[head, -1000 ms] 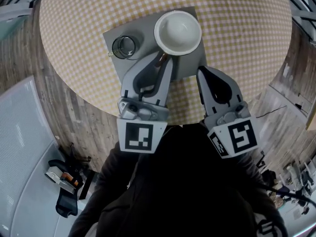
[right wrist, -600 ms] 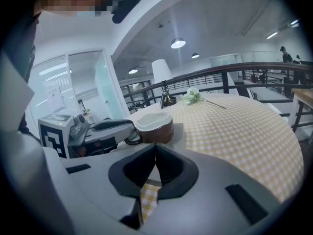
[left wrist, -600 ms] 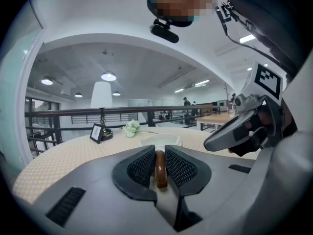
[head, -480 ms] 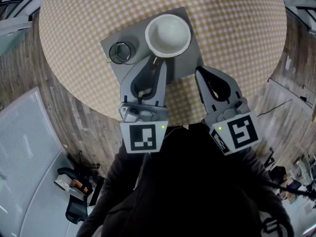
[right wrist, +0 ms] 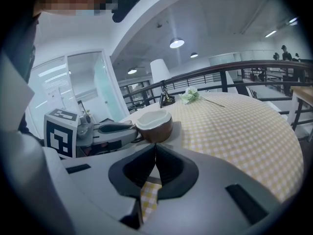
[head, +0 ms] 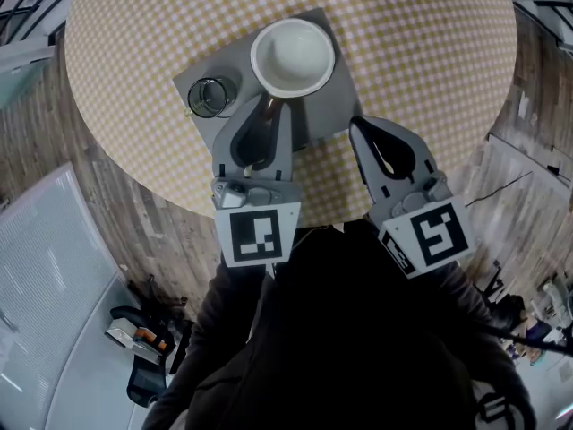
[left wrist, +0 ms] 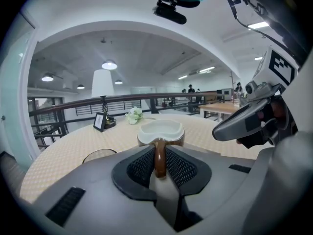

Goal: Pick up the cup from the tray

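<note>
Left tongs point(head: 271, 106) clamped on cup point(head: 293, 56) handle, jaws just eased wider. Right tongs point(head: 360, 125) shut, empty. Cup looks not yet off tray point(head: 329, 106), lift left.

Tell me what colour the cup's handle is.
Brown; the handle shows best in the left gripper view.

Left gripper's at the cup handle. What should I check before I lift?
1. Handle between the left gripper's jaws: ok, pads touch both sides.
2. Grip firm: cannot tell; the jaws have just been opening.
3. Cup upright on the tray: ok.
4. Glass apart from the cup: ok.
5. Right gripper out of the way: ok; shut, empty, near the tray's edge.
</note>
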